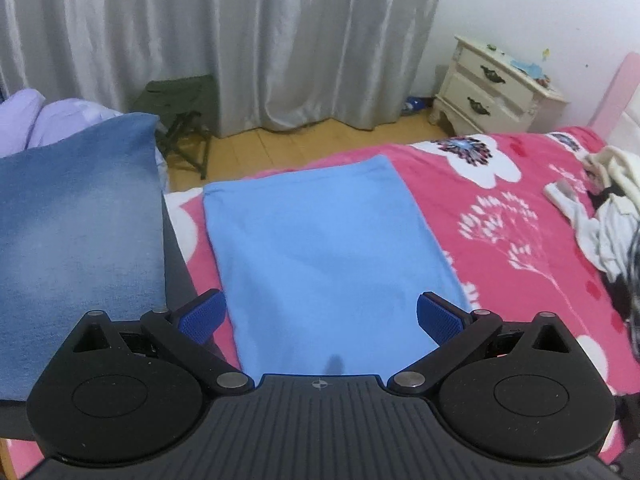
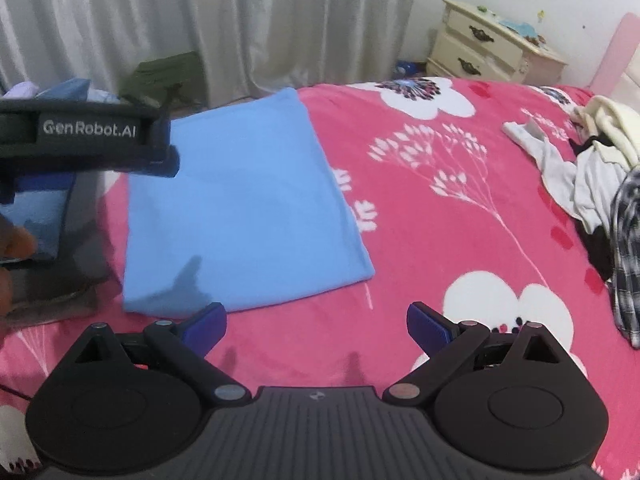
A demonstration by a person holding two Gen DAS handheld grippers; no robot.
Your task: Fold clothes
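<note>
Both grippers sit closest to me, and each is spread wide with nothing between its pads: the left gripper (image 1: 322,314) hangs over the near end of the folded light-blue garment (image 1: 320,248), the right gripper (image 2: 316,326) over bare bedspread just in front of that garment's near edge. My worry is that the fold comes undone: the garment lies flat and tidy on the bed (image 2: 460,240), and a pad dragging across it, or pinching only the top layer, would likely pull it open or skew it. Just left of it sits a stack of folded denim (image 1: 76,220), so a careless lift might nudge that pile too. On the right, well apart, a heap of unfolded clothes (image 2: 592,184) waits; reaching for it could snag several pieces at once. Soft pink flowered bedding gives under pressure, so I'd expect creases to form easily. Beyond are grey curtains (image 1: 224,40), a cream nightstand (image 1: 492,88), wooden floor, and what may be a green folding stool (image 1: 180,100), though it is blurred.
</note>
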